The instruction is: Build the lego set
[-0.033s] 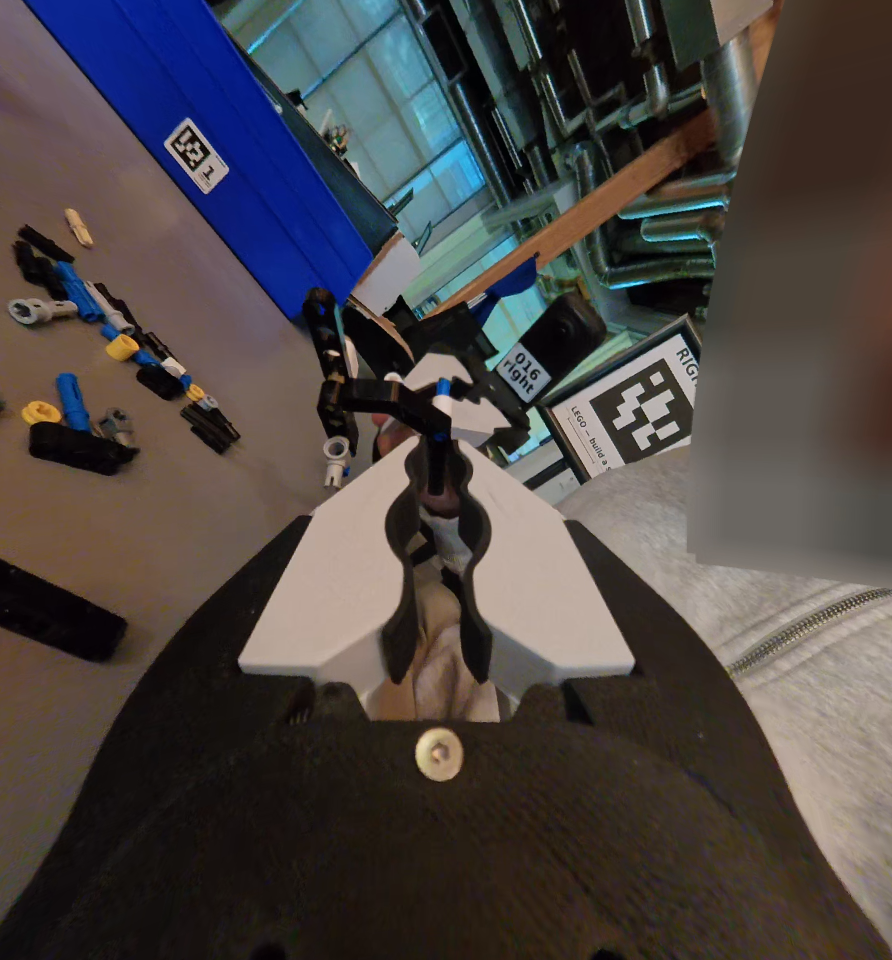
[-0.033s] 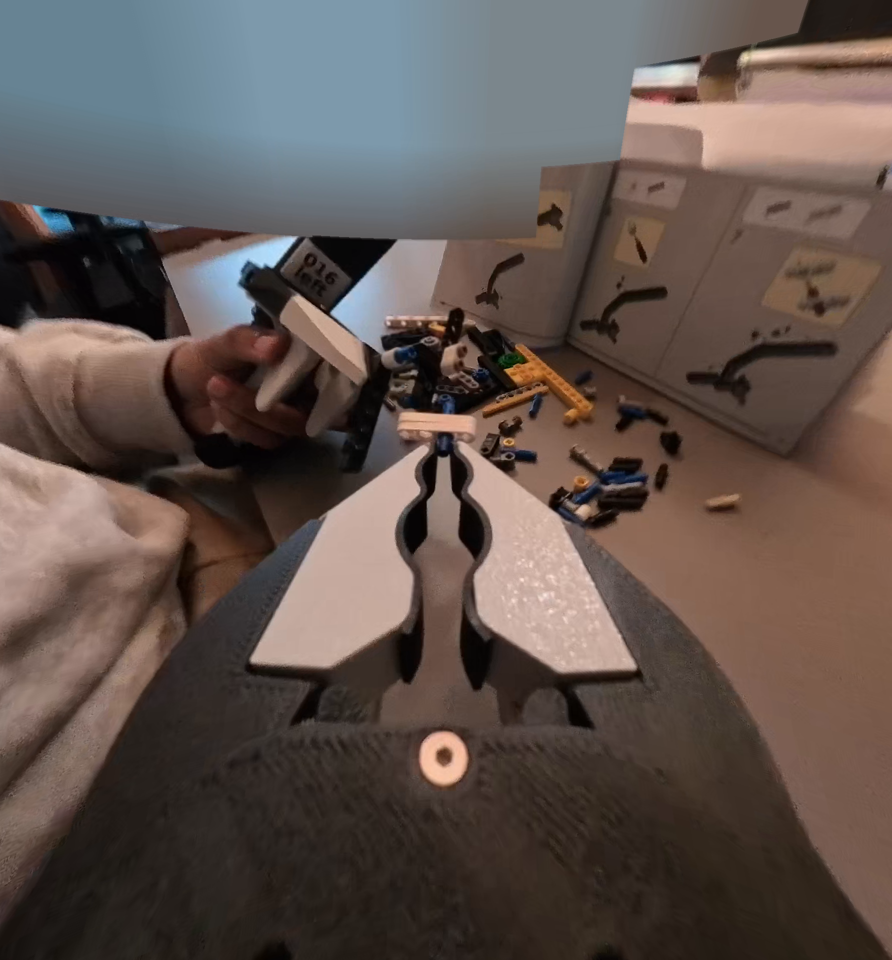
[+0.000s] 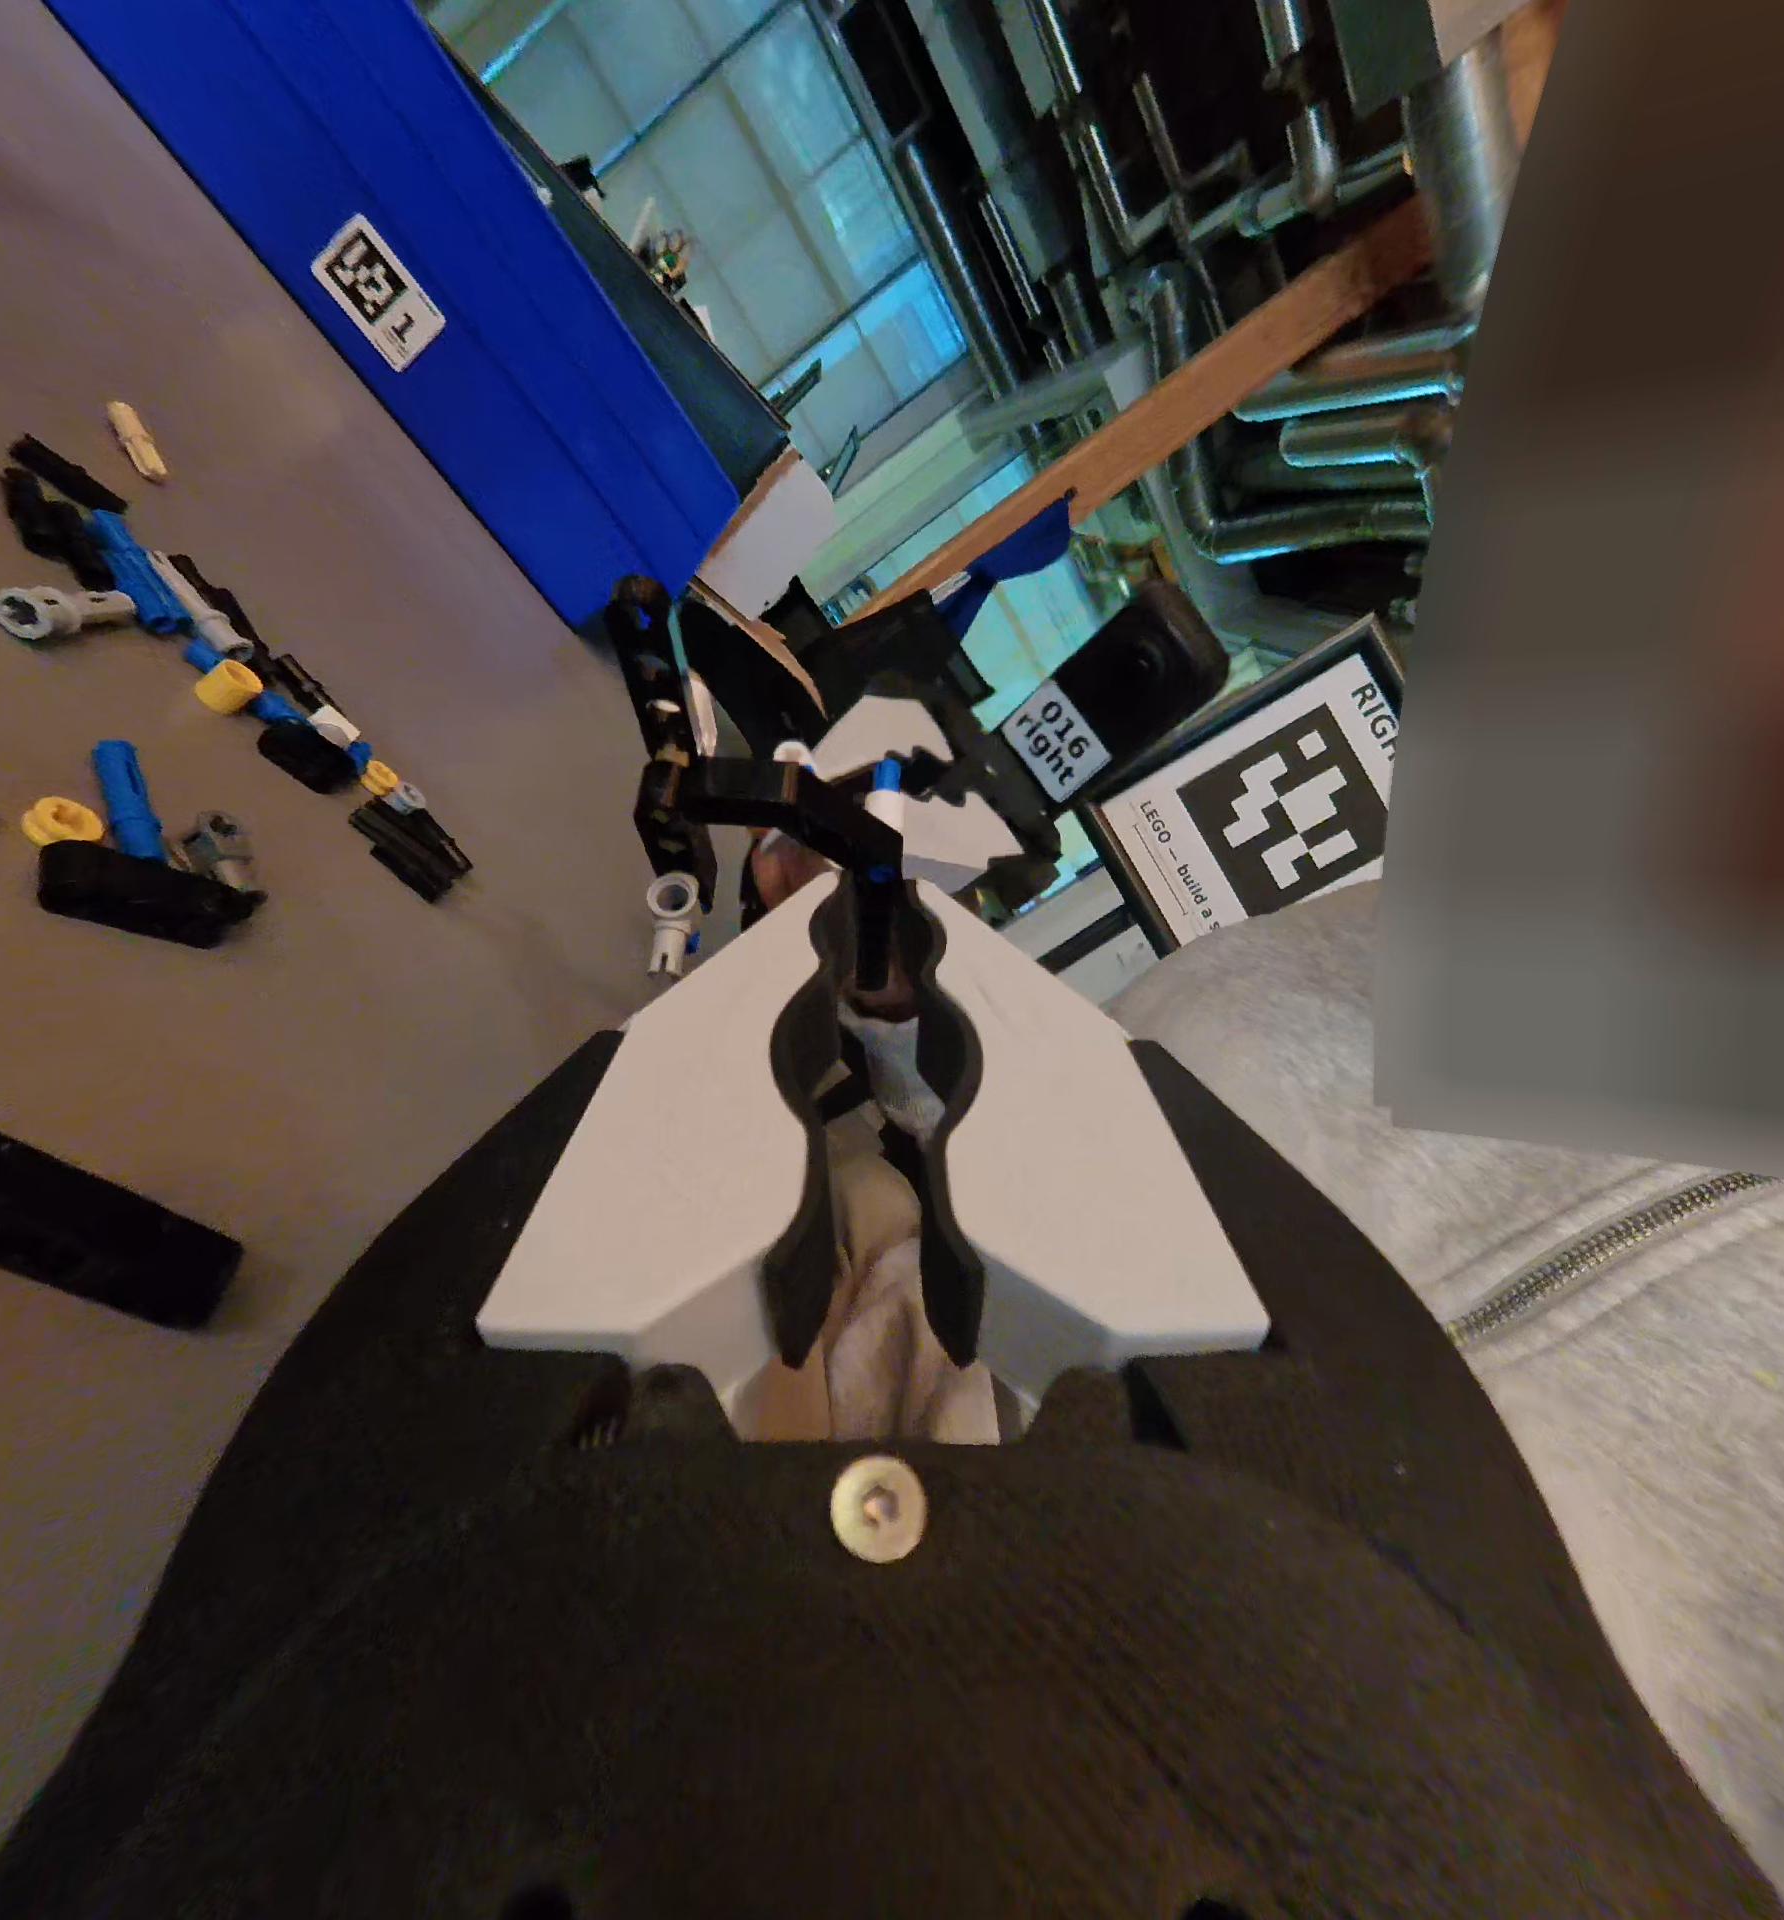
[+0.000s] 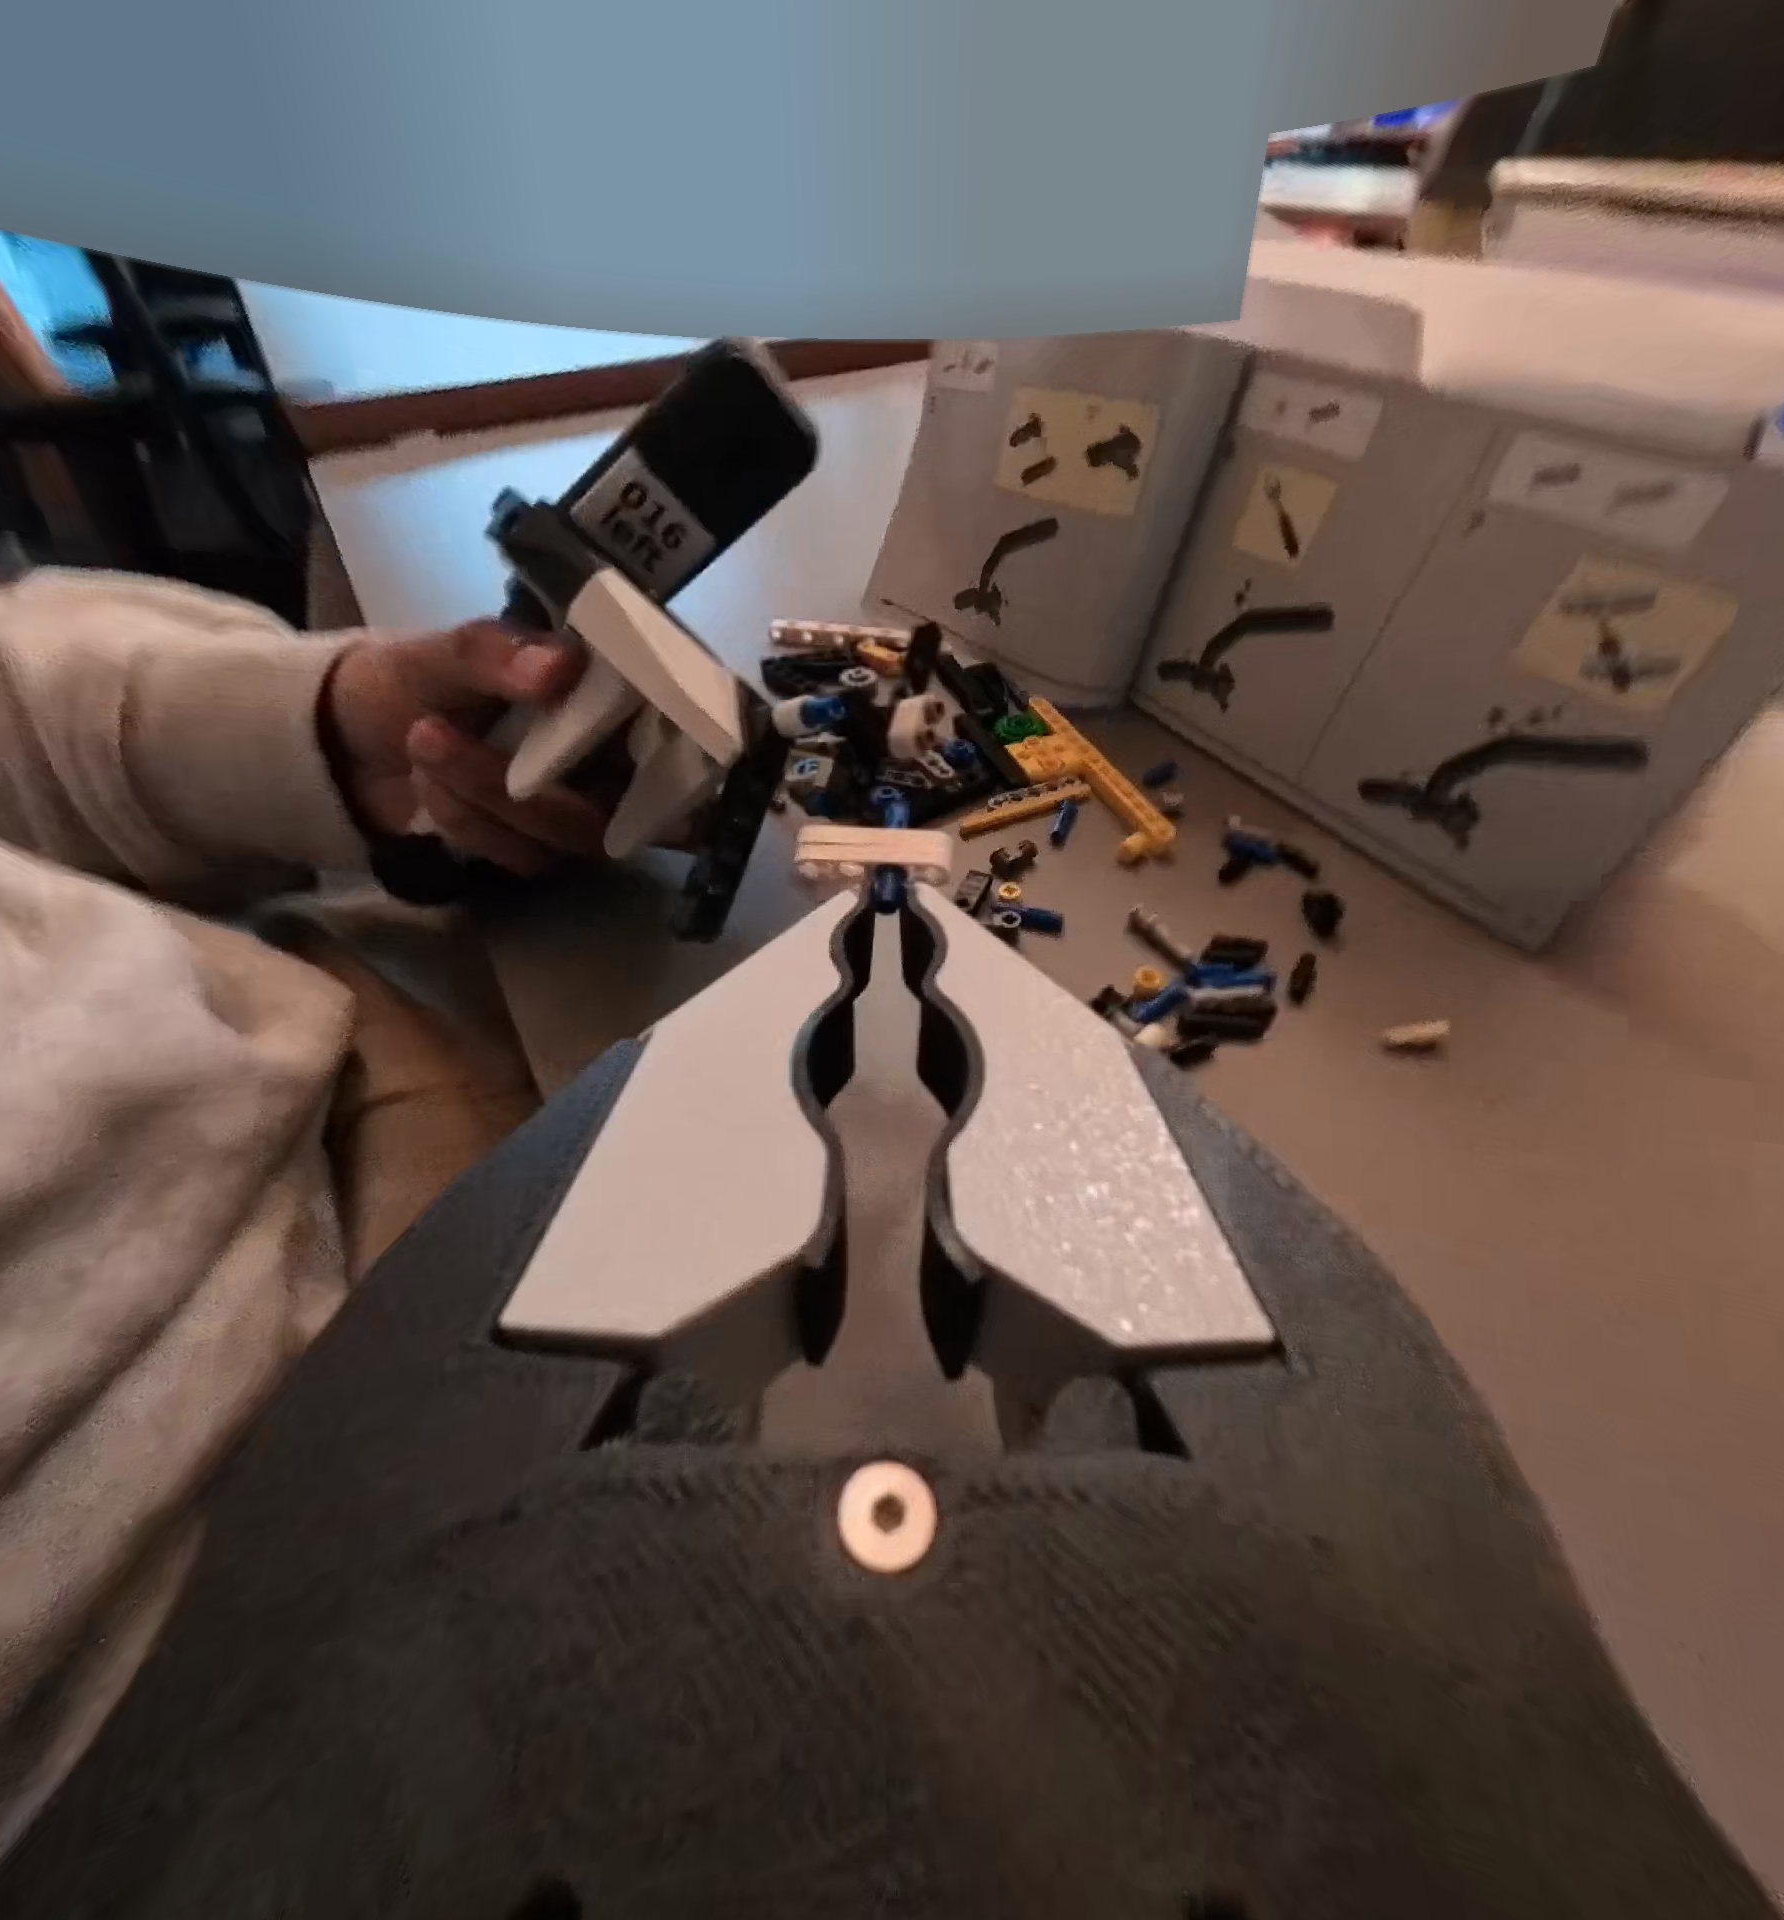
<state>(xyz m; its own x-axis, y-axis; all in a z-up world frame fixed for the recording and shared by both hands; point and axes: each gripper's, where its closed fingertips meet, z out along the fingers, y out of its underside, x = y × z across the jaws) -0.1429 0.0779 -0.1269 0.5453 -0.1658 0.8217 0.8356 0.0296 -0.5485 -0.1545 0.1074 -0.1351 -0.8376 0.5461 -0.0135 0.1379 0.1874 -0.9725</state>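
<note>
My left gripper (image 3: 872, 894) is shut on a black Lego assembly (image 3: 763, 800) of linked beams with blue pins and a grey connector, held in the air. My right gripper (image 4: 883, 904) is shut on a blue pin (image 4: 886, 891) that carries a short white beam (image 4: 872, 854) across its tip. The two grippers face each other closely. The right gripper shows in the left wrist view (image 3: 919, 790) just behind the assembly. The left gripper shows in the right wrist view (image 4: 659, 727), held by a hand, with the black beam (image 4: 727, 842) hanging from it.
Loose Lego parts lie on the grey surface, in the left wrist view (image 3: 140, 665) and as a pile (image 4: 971, 748) by grey drawer boxes (image 4: 1283, 582). A blue bin (image 3: 400, 260), a long black bar (image 3: 57, 1236) and a marker sign (image 3: 1272, 800) are near. A grey sleeve (image 4: 88, 987) fills the left. One gripper's finger ends stand about 4 cm off the other's. From the left gripper's tips to the long black bar (image 3: 57, 1236) is close to 12 cm.
</note>
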